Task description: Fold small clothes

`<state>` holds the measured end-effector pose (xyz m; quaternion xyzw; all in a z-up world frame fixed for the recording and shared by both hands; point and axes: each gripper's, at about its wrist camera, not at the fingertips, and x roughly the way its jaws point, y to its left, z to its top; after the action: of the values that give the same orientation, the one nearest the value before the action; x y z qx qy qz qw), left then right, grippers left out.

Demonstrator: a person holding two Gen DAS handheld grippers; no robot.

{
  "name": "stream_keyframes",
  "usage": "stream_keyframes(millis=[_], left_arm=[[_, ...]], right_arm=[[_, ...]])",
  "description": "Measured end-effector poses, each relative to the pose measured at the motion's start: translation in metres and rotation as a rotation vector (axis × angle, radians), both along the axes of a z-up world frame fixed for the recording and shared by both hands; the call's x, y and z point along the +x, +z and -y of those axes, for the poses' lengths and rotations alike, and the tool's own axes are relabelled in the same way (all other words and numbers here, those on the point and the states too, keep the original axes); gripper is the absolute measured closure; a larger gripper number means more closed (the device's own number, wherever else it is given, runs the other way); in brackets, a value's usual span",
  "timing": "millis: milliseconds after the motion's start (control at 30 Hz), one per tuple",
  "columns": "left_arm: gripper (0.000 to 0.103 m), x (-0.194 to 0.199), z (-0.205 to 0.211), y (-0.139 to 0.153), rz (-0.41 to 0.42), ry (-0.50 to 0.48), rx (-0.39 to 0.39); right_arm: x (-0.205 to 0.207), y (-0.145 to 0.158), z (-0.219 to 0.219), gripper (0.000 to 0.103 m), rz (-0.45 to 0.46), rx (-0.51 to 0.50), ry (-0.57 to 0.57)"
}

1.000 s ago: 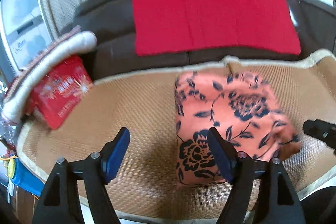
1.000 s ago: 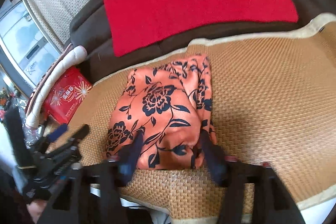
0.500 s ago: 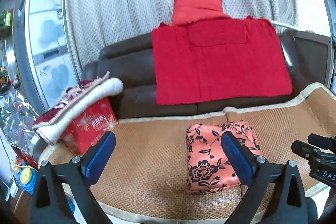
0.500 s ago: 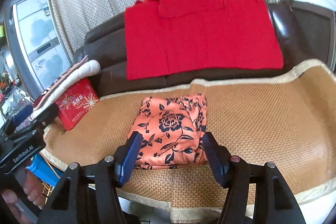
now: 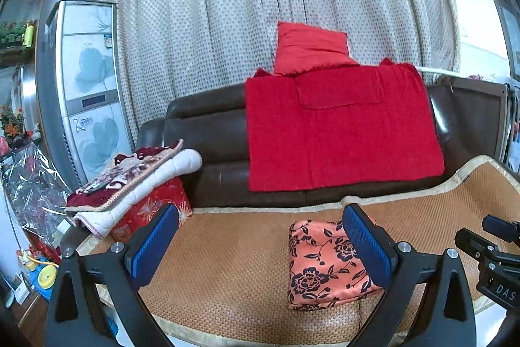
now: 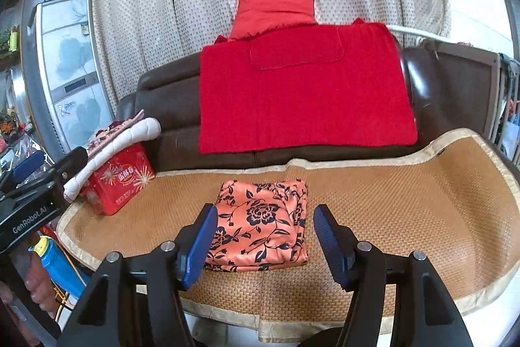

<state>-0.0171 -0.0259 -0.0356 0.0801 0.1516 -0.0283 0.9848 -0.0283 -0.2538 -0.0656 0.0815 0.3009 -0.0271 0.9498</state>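
Observation:
An orange garment with a dark flower print lies folded into a small rectangle on the woven mat of the sofa seat. It also shows in the right wrist view. My left gripper is open and empty, raised in front of the sofa, with the garment low at its right finger. My right gripper is open and empty, held back from the garment's near edge. Neither gripper touches the cloth.
A red blanket hangs over the brown sofa back, with a red cushion above it. A red box under folded quilts sits at the mat's left end. A tall appliance and curtains stand behind.
Both grippers have pulled back and up from the folded garment. A second ago they were low over it. The garment now lies alone on the mat.

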Motion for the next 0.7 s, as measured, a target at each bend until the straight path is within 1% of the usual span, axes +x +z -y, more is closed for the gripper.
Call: stream_keyframes(millis=[167, 700], left_arm=[[0.002, -0.008, -0.006, 0.009, 0.017, 0.004, -0.01], [0.002, -0.03, -0.018, 0.024, 0.066, 0.012, -0.033]], right_arm=[[-0.012, 0.012, -0.006, 0.036, 0.025, -0.014, 0.008], [-0.028, 0.024, -0.014, 0.035, 0.045, 0.003, -0.017]])
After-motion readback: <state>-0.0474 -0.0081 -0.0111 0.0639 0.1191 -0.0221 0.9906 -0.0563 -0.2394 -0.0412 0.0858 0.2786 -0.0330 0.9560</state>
